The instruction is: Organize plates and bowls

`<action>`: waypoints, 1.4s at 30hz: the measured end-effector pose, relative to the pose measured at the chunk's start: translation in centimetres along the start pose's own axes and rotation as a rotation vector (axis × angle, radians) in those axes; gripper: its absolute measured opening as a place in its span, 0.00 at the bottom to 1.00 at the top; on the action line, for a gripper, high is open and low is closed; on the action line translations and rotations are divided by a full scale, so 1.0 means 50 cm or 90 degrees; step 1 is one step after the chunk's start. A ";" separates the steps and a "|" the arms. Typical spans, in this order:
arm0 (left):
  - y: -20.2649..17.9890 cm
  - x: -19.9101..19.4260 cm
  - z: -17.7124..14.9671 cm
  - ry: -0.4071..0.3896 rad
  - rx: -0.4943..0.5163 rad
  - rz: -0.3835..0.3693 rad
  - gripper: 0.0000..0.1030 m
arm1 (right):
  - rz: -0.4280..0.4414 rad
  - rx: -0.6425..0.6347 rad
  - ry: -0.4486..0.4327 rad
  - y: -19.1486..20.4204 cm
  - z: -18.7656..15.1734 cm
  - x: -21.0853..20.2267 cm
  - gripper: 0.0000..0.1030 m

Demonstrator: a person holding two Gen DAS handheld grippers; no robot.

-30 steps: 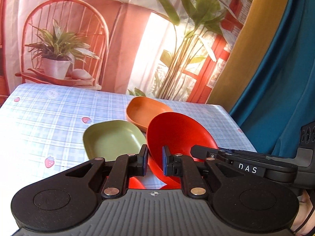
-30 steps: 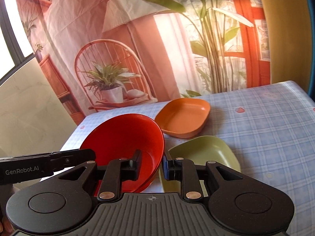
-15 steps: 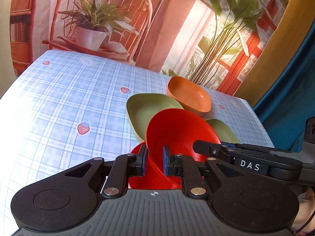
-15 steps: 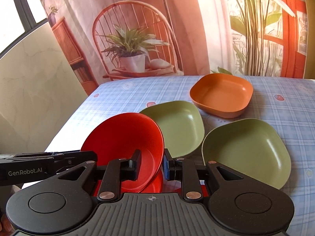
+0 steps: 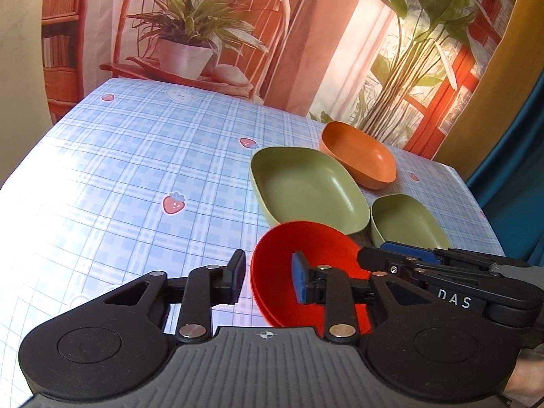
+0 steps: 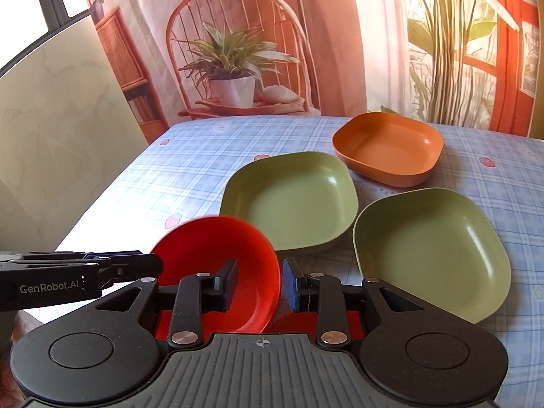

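The red bowl (image 5: 306,272) sits at the near edge of the table (image 5: 136,176), on top of a second red dish (image 6: 306,321) whose rim shows below it. Both grippers straddle its rim from opposite sides. The left gripper (image 5: 267,278) has just been opening: its jaws stand narrowly apart, one finger (image 5: 299,280) inside the bowl, the other outside, neither pad pressing the wall. The right gripper (image 6: 260,284) has likewise just been opening; its jaws stand slightly apart across the rim, the pads clear of it.

Just beyond the red bowl lies a green plate (image 6: 289,200). A second green plate (image 6: 431,255) lies just beside that one, to its right in the right wrist view. An orange bowl (image 6: 389,148) stands behind both, near them. The table carries a blue checked cloth with strawberry motifs.
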State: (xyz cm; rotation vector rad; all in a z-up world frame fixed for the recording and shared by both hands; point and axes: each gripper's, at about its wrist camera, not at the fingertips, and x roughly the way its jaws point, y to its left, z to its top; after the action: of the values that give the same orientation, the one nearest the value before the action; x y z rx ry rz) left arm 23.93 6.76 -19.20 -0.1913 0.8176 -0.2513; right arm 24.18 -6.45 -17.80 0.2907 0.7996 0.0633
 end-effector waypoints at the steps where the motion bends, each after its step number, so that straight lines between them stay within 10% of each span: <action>1: 0.001 -0.006 -0.001 -0.007 -0.004 -0.001 0.35 | -0.002 -0.003 -0.008 -0.002 -0.004 -0.007 0.29; 17: -0.123 -0.028 -0.058 -0.001 0.017 -0.075 0.35 | -0.105 0.049 -0.081 -0.138 -0.102 -0.125 0.29; 42: -0.161 0.033 -0.101 0.076 0.011 -0.082 0.35 | -0.056 0.084 -0.056 -0.171 -0.140 -0.125 0.19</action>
State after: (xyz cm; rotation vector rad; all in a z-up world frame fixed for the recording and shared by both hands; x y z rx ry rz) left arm 20.10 -1.76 -21.59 -0.2143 0.9220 -0.3940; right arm 14.38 -14.06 -20.46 0.3805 0.7298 -0.0854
